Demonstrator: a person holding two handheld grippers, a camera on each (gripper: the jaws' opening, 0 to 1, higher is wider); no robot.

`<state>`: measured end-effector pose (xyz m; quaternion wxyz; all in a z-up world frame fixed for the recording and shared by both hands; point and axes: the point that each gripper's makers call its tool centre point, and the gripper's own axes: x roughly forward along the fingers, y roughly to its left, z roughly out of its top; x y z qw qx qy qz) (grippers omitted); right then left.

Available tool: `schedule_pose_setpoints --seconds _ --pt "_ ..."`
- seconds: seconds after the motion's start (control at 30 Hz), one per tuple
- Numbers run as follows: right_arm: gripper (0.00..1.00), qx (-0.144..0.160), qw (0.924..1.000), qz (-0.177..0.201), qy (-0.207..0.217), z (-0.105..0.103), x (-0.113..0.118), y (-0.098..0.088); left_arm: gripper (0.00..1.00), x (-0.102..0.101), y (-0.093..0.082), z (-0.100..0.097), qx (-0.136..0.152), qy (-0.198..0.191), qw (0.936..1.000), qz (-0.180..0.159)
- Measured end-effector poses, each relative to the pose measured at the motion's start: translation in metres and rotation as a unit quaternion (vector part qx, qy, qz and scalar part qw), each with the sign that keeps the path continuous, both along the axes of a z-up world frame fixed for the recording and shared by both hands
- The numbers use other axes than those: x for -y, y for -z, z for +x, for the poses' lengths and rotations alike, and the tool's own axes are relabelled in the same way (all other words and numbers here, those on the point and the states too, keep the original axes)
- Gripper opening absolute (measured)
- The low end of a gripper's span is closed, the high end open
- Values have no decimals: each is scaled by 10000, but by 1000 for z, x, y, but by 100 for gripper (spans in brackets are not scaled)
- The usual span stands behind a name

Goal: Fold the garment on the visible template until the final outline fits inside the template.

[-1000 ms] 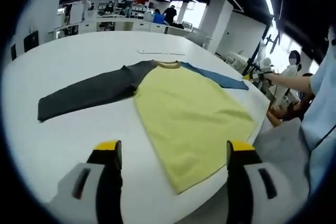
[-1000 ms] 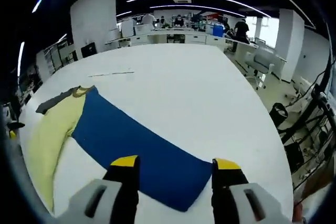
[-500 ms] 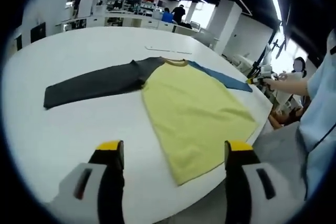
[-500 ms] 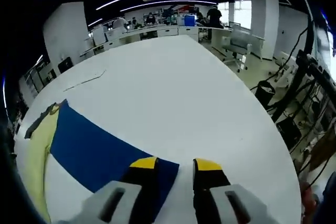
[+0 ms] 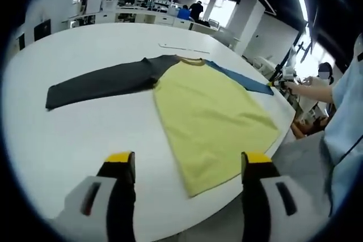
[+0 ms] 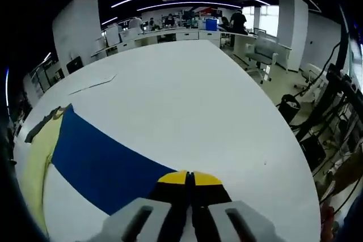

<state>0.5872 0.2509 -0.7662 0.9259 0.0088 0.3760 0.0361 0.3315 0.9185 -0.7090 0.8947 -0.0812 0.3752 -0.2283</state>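
With the garment (image 5: 204, 111) flat on the white table (image 5: 68, 140), the right gripper (image 6: 189, 178) pinches the blue sleeve (image 6: 102, 162) cuff, left gripper (image 5: 184, 165) spread; next, fold this sleeve across the yellow body (image 5: 212, 120)

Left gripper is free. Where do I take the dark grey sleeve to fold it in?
Grip the dark grey sleeve at its cuff end, the far tip from the yellow body, coming from beyond the cuff. It lies flat and straight; the open left gripper hovers short of it.
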Motion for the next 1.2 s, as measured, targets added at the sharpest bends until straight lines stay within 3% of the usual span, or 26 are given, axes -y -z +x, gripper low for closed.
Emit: schedule_pose_setpoints --seconds 0.43,0.73,0.87,1.0,1.2 --pt "0 25 9996 -260 -111 37 8 -12 73 11 5 2 -80 30 9999 -65" --pt "0 -140 9996 -215 -115 21 8 -3 73 20 10 1 -132 71 9998 -148" --pt "0 18 10000 20 -61 17 5 -5 72 23 11 1 -137 88 9997 -176" --pt "10 154 9996 170 133 8 8 -7 73 24 9 2 -111 98 9997 -207" --pt "26 101 9998 171 67 -11 5 2 73 26 6 5 -48 97 9996 -255"
